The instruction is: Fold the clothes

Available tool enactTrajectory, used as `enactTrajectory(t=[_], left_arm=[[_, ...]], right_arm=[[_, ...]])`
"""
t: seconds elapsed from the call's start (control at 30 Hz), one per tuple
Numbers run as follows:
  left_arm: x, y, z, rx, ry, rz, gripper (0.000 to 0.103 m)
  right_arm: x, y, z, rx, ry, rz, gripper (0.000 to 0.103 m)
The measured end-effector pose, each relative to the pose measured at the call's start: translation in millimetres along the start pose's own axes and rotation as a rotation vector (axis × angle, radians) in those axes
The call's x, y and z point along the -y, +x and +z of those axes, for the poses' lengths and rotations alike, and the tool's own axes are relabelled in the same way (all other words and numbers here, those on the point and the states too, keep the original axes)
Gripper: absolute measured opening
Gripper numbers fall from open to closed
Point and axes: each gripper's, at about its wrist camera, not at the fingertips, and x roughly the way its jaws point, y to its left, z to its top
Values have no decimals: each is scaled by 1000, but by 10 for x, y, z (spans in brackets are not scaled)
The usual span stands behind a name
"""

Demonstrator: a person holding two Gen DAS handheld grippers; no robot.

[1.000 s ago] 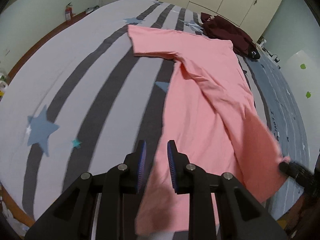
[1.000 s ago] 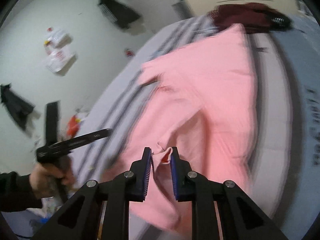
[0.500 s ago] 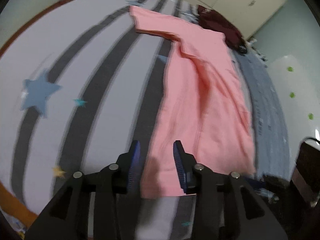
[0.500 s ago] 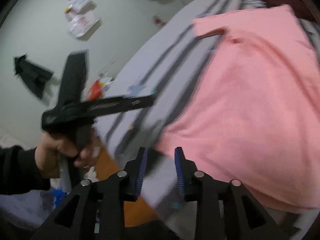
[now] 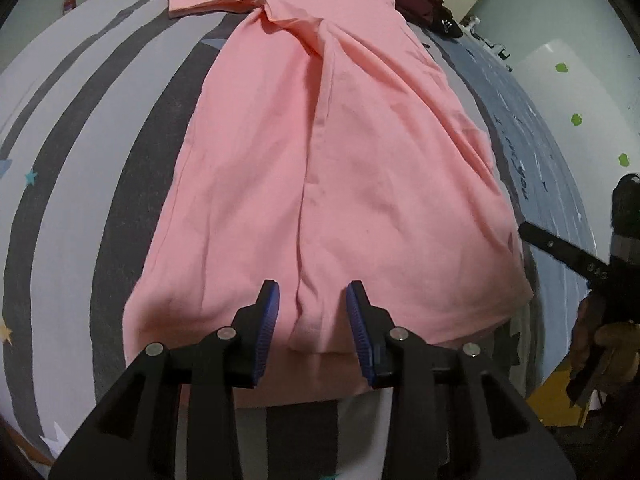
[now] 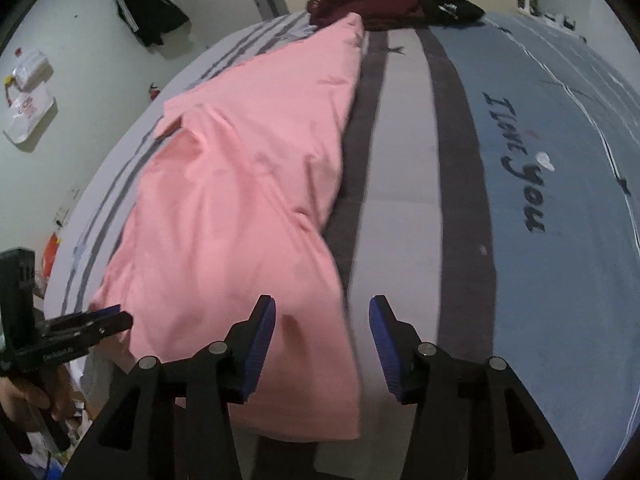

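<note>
Over the near hem of the pink shirt (image 5: 320, 168), the left hand-held gripper (image 5: 312, 328) points down w/ its jaws narrowly apart; a ridge of the cloth runs up between the blue pads (image 5: 267, 332), but they do not press on it. The jaws have just closed a little. The right hand-held gripper (image 6: 322, 340) stands wider, approx. over the shirt's right edge; its jaws have just been opening, and only the edge of the cloth lies under the gap, not held. Each gripper also shows at the side of the other's view, w/ a hand (image 5: 604, 344) on its grip.

The shirt lies spread on the bed (image 5: 80, 128), hem near, one sleeve out to the left at the far end. Some long folds run down its middle. The bed cover has grey stripes and small stars; on the right it is blue w/ dark handwriting (image 6: 516, 164). Beyond the shirt, a dark red garment (image 6: 372, 0) lies bunched at the far end of the bed. On the wall, a black garment (image 6: 148, 10) hangs.
</note>
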Motion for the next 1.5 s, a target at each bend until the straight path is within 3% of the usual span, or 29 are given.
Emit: enactTrajectory(t=[0.07, 0.13, 0.23, 0.4, 0.47, 0.53, 0.63, 0.8, 0.87, 0.93, 1.0, 1.1, 1.17, 1.2, 1.27, 1.37, 1.5], left_arm=[[74, -9, -7, -3, 30, -10, 20], [148, -2, -7, -5, 60, -6, 20], [94, 54, 5, -17, 33, 11, 3], [-104, -244, 17, 19, -7, -33, 2], [-190, -526, 16, 45, -28, -51, 2], [-285, -796, 8, 65, -43, -60, 2], [-463, -892, -96, 24, -43, -17, 2], [-588, -459, -175, -85, -6, 65, 3], [-576, -286, -168, -120, 7, 95, 3], [-583, -310, -160, -95, -14, 105, 6], [-615, -392, -168, -65, -35, 145, 23], [-689, -533, -155, -15, -70, 211, 24], [-753, -583, -89, 18, -107, 215, 28], [-779, -580, -42, 31, -122, 215, 36], [-795, -496, 97, 43, -139, 200, 42], [-808, -372, 223, 35, -133, 141, 44], [-766, 31, 273, -65, -79, 140, 45]], right_arm=[[74, -1, -48, -13, 19, -6, 46], [111, 15, -124, -33, 41, 3, 46], [165, 64, -198, -63, 53, 20, 46], [132, 107, -260, -107, 35, 56, 46], [98, 112, -260, -128, 25, 81, 36], [39, 106, -258, -164, 18, 144, 8], [-148, 41, -301, -187, -26, 199, 5], [-293, 55, -436, -220, -36, 185, 3], [-252, 79, -479, -228, -2, 166, 3], [-216, 50, -497, -226, 2, 130, 3], [-155, 12, -511, -232, 15, 119, 3], [-83, -73, -508, -219, 17, 98, 14], [-40, -126, -465, -193, 30, 108, 27], [-24, -150, -440, -178, 37, 114, 34], [-17, -173, -386, -150, 48, 121, 36], [-24, -121, -368, -142, 51, 158, 40], [-197, -6, -344, -161, 23, 193, 40]])
